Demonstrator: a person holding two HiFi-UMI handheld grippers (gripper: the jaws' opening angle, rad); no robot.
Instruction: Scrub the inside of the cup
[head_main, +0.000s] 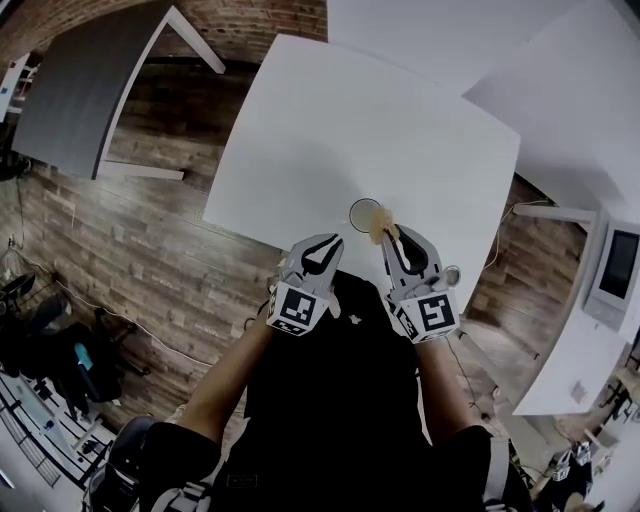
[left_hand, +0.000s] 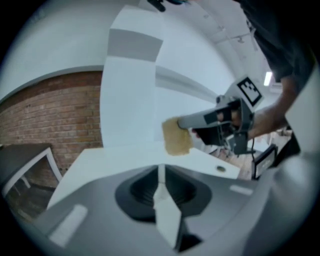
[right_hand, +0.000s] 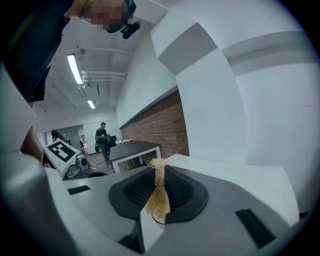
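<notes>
The right gripper (head_main: 389, 236) pinches a tan scrub pad (head_main: 380, 221) just beside the cup (head_main: 361, 211), near the table's (head_main: 350, 130) near edge. The left gripper (head_main: 325, 243) has its jaws almost together with nothing between them.

A white table (head_main: 350, 130) stands on a floor (head_main: 150, 260) of brown wood planks. Its top is plain and mostly bare. A cup (head_main: 360, 212) stands upright on it, close to the near edge and somewhat right of that edge's middle. A small round thing (head_main: 452, 273) lies flat at the near right corner, well apart from the cup; what it is cannot be made out.
</notes>
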